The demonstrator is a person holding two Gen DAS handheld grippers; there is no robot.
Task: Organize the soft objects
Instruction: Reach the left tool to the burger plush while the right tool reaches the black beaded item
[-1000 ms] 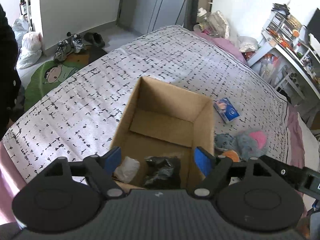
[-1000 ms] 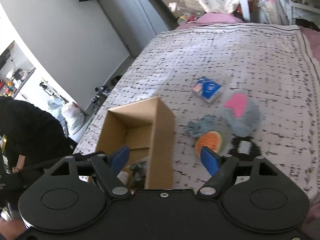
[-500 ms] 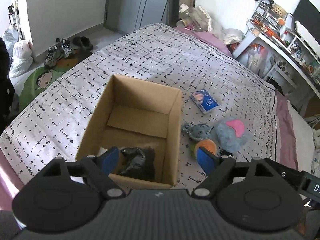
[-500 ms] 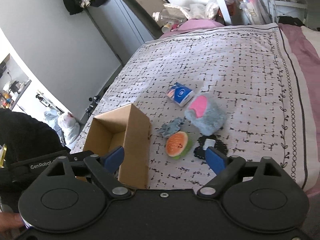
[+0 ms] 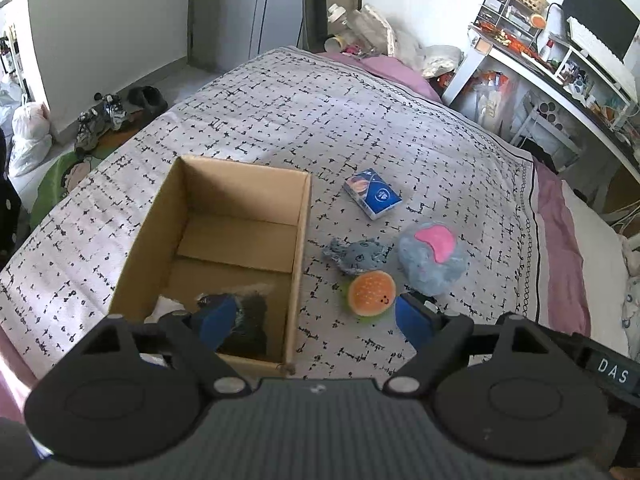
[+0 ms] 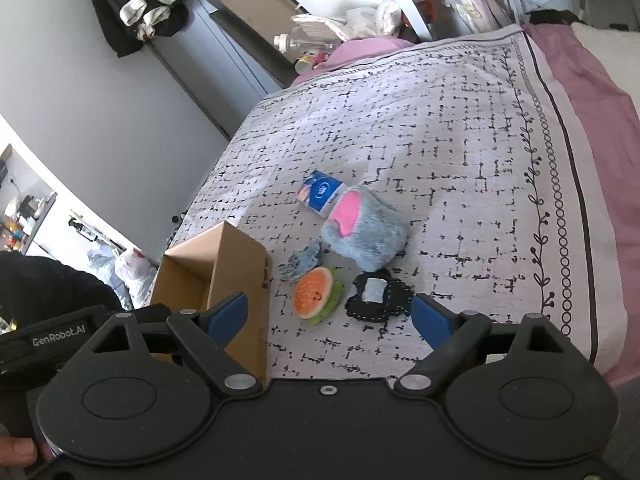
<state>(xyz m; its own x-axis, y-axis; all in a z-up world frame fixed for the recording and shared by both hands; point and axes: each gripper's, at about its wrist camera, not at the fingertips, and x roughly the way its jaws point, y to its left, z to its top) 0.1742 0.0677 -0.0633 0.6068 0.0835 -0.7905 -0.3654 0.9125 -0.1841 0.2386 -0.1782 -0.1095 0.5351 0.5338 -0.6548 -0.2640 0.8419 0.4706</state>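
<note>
Both your grippers, left gripper (image 5: 316, 318) and right gripper (image 6: 330, 314), have moved away from the cardboard box (image 5: 298, 248) with fingers open and empty, so next comes the burger plush (image 6: 314, 294), lying on the bed (image 6: 460, 152) beside the box.

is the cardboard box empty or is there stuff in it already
Not empty. The open cardboard box holds a dark furry item and something white at its near end.
</note>
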